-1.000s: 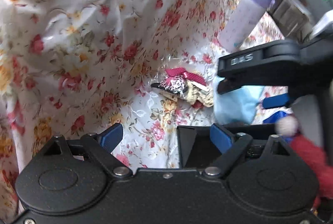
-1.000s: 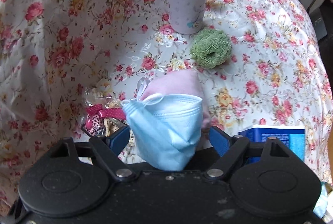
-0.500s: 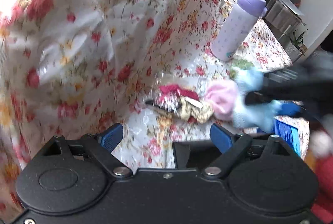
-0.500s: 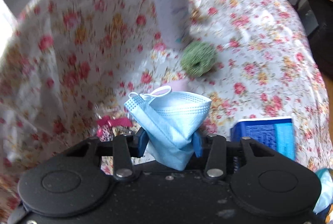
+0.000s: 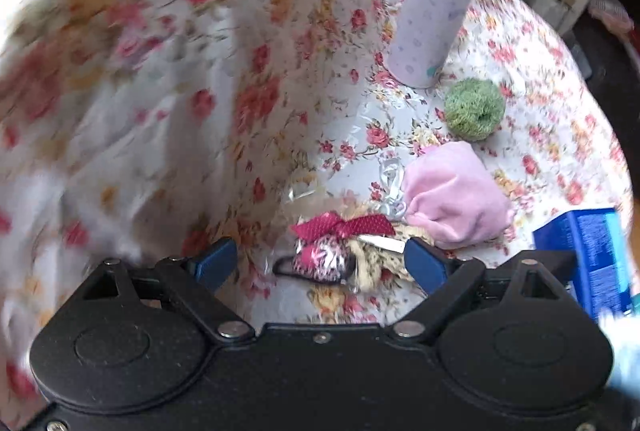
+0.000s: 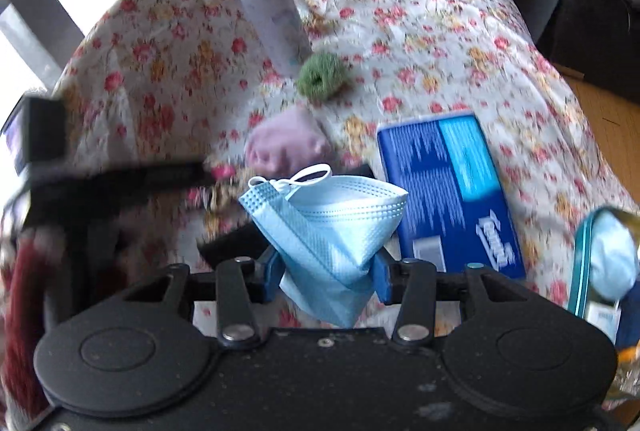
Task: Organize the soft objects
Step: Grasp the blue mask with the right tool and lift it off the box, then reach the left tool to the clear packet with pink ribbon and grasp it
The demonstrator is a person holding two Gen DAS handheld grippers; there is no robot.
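Observation:
My right gripper (image 6: 326,271) holds a folded light-blue face mask (image 6: 332,215) pinched between its pads above the table; its jaws are opening a touch while the pads still press on the mask. My left gripper (image 5: 320,263) is open, hovering over a clear packet of hair accessories with a red bow (image 5: 340,243), which sits between its fingers without being touched. Beside the packet lies a pink cloth (image 5: 456,195), and a green scrunchie (image 5: 474,109) rests beyond it. Both appear blurred in the right wrist view, pink cloth (image 6: 284,147) and scrunchie (image 6: 320,79).
A lavender bottle (image 5: 436,7) stands at the back on the floral tablecloth (image 5: 280,71). A blue tissue pack (image 6: 452,191) lies to the right, a teal-edged pouch (image 6: 604,255) past it. The tablecloth rises in a fold on the left.
The right gripper shut on the blue mask, lifted it off the pink cloth and carried it right toward the tissue pack. The left gripper slid over the bow packet, still open.

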